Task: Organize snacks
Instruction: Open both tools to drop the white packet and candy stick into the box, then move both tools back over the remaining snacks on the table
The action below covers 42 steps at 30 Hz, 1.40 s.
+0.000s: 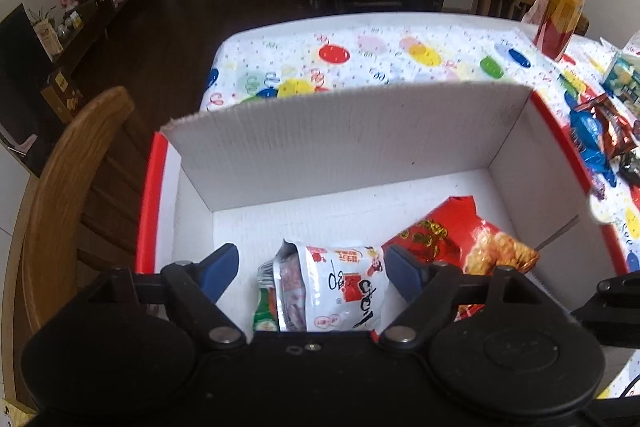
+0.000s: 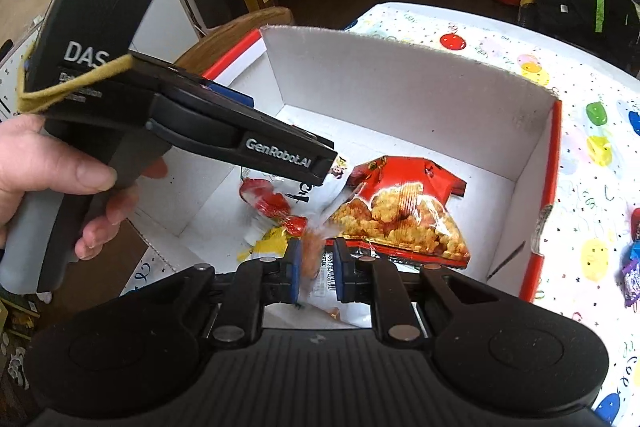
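A white cardboard box with red outer sides (image 1: 340,131) (image 2: 400,87) stands open on the table. Inside lie a red bag of fried snacks (image 1: 460,239) (image 2: 400,215), a white printed packet (image 1: 340,287), a green packet edge (image 1: 264,311), a red wrapped piece (image 2: 264,199) and a yellow packet (image 2: 268,247). My left gripper (image 1: 312,269) hangs open over the white packet, its fingers wide of it. My right gripper (image 2: 318,267) is over the box's near side, shut on a small blurred orange packet (image 2: 314,255). A hand (image 2: 48,171) holds the left gripper's body (image 2: 280,155).
The table wears a balloon-print cloth (image 1: 360,59). An orange drink bottle (image 1: 560,19) stands at the far right. Loose blue and red snack packets (image 1: 600,135) (image 2: 634,259) lie right of the box. A wooden chair (image 1: 72,167) stands at the table's left edge.
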Available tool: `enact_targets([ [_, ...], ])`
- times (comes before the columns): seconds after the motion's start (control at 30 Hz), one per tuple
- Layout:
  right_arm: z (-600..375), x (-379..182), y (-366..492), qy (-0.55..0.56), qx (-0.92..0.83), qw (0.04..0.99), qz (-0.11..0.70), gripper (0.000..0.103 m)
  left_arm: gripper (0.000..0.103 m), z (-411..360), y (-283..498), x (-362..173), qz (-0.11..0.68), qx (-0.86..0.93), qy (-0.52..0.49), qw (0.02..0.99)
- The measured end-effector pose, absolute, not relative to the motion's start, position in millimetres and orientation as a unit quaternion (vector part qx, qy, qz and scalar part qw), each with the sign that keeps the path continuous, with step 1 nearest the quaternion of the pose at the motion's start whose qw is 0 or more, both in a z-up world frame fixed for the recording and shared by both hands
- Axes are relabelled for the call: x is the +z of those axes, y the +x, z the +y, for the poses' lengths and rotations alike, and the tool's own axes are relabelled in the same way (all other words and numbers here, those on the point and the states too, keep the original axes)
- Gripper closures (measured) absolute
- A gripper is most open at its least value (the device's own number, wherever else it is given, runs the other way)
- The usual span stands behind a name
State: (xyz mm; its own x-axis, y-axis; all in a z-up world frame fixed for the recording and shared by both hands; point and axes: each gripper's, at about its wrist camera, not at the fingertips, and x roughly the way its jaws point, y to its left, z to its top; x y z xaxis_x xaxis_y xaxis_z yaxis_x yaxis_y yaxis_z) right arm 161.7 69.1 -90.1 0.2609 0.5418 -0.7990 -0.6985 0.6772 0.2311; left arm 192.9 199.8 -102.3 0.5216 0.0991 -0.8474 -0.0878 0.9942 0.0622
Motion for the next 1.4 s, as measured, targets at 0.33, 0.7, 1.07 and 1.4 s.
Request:
enact_targets([
  [0.33,39,-67,153,-0.065,0.383,0.811,0.438,0.057,0.018,192,176,-79,0.461,0.047,-0.002,0.886],
  [0.7,-6,-37,142,-0.042,0.378,0.833,0.401,0.044,0.013,167,154,-48,0.423,0.028,-0.007,0.905],
  [1.07,-66,-17,131,-0.019,0.355,0.861,0.365,0.034,0.012,117,139,-22,0.383,-0.022,-0.004,0.923],
  [1.4,-150,-13,130,0.021,0.297,0.892,0.341,0.025,0.011,61,128,-18,0.359,-0.049,-0.021,0.932],
])
